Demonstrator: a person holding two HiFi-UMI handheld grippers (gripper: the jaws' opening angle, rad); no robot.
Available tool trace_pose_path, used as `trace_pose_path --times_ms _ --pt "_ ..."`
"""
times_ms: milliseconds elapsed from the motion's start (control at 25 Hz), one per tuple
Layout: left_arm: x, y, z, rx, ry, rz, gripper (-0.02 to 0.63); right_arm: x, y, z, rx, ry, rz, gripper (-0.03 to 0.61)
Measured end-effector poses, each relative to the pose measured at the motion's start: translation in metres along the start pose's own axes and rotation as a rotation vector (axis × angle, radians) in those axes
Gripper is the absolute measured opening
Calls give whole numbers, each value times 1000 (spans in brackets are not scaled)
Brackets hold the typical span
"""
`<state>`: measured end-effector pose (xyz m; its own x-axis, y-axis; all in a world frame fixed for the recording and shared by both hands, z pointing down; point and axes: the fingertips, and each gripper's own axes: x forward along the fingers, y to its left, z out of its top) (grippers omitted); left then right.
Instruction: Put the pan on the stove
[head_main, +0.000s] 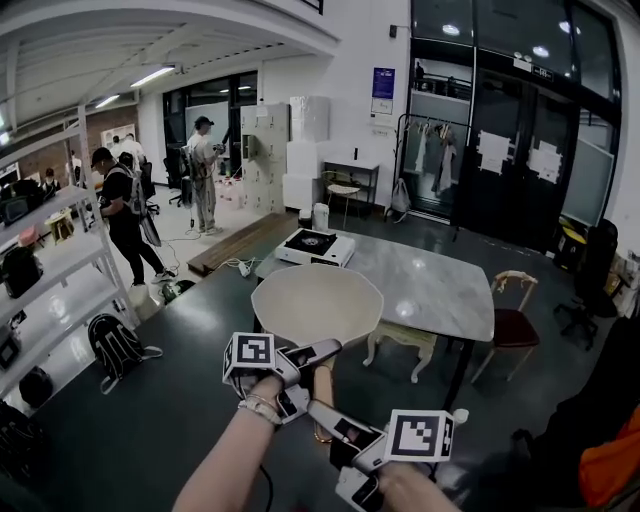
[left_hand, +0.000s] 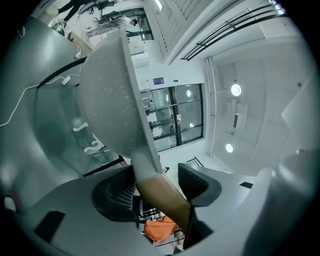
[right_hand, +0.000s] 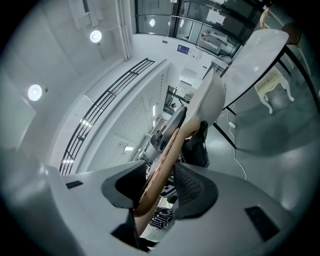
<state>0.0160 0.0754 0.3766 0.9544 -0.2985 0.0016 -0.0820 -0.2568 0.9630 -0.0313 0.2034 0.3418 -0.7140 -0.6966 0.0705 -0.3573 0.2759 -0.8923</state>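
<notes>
A cream pan (head_main: 318, 303) is carried in the air in front of me, its bowl facing away and its wooden handle (head_main: 323, 388) pointing back toward me. My left gripper (head_main: 322, 358) is shut on the upper part of the handle, and the right gripper (head_main: 318, 412) is shut on it lower down. In the left gripper view the pan (left_hand: 107, 100) fills the upper left and its brown handle (left_hand: 165, 197) runs between the left gripper's (left_hand: 157, 192) pads. In the right gripper view the handle (right_hand: 161, 172) passes through my right gripper (right_hand: 160, 187). The white stove (head_main: 315, 245) sits on the far left corner of the marble table (head_main: 440, 290).
A cream stool (head_main: 400, 340) stands under the table and a wooden chair (head_main: 510, 320) at its right end. Shelving (head_main: 50, 270) with bags lines the left side, with a backpack (head_main: 115, 345) on the floor beside it. Several people (head_main: 125, 215) stand at the back left.
</notes>
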Motion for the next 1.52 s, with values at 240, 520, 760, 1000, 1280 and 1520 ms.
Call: trace_pose_path --times_ms 240,520,760,1000,1280,1520 --pt "-5 12 47 1 33 3 264 47 -4 20 -10 -34 -10 186" --pt "-10 25 78 -22 22 -16 264 82 -9 29 -11 -35 -17 186" --pt "-3 32 104 -18 13 -19 264 102 -14 47 -26 -31 9 186" --pt "18 51 138 -22 0 -11 264 124 -39 76 -3 -26 5 186" --pt "53 73 195 -16 -8 14 264 160 -66 129 4 -24 35 186" --pt "83 87 243 -28 -17 33 264 188 -86 179 -13 -15 51 186"
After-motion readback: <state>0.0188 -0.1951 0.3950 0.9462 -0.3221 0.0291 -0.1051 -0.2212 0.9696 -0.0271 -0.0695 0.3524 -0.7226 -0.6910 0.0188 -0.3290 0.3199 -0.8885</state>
